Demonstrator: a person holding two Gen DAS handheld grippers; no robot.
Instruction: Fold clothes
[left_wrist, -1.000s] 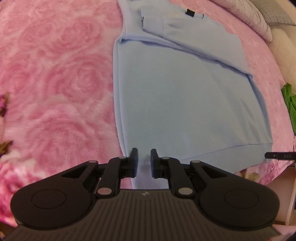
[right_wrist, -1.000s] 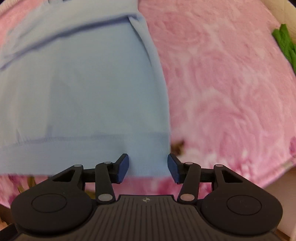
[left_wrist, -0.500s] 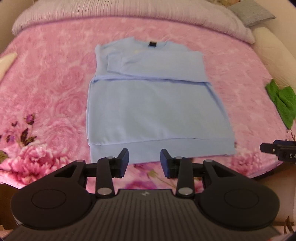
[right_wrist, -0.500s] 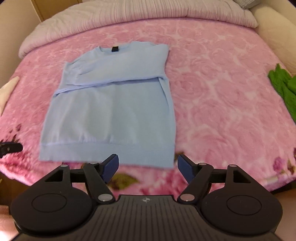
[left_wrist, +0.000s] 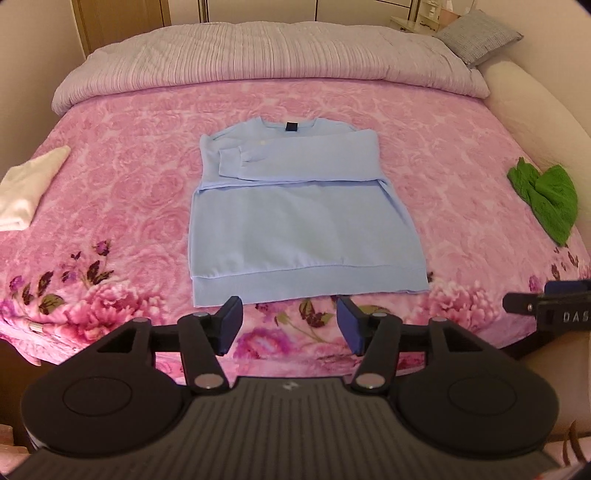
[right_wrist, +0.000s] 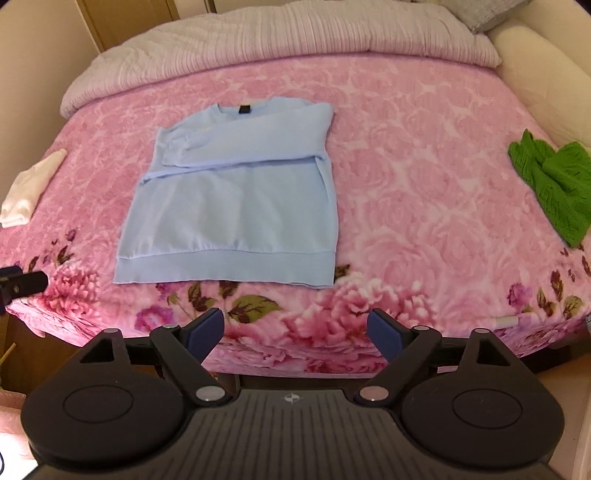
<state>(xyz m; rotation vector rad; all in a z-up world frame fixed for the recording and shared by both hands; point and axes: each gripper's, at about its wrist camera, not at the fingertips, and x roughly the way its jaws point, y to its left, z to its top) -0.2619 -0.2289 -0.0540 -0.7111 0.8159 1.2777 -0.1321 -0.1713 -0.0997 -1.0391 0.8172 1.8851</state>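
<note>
A light blue sweatshirt (left_wrist: 295, 218) lies flat on the pink floral blanket (left_wrist: 122, 192), sleeves folded across the chest, hem toward me. It also shows in the right wrist view (right_wrist: 236, 206). My left gripper (left_wrist: 290, 325) is open and empty, held back just short of the hem, over the bed's front edge. My right gripper (right_wrist: 295, 332) is open wide and empty, off the bed's front edge, apart from the sweatshirt. The right gripper's tip (left_wrist: 546, 302) shows at the right edge of the left wrist view; the left gripper's tip (right_wrist: 18, 282) shows at the left edge of the right wrist view.
A folded white cloth (left_wrist: 27, 184) lies at the bed's left side. A crumpled green garment (left_wrist: 546, 199) lies at the right side. A grey-lilac duvet (left_wrist: 258, 55) and a grey pillow (left_wrist: 476, 35) are at the far end. A cream bed frame (left_wrist: 535, 99) runs along the right.
Both grippers have let go of the sweatshirt's hem, opened wider and pulled back from the bed, so the whole bed now shows. The sweatshirt lies still.
</note>
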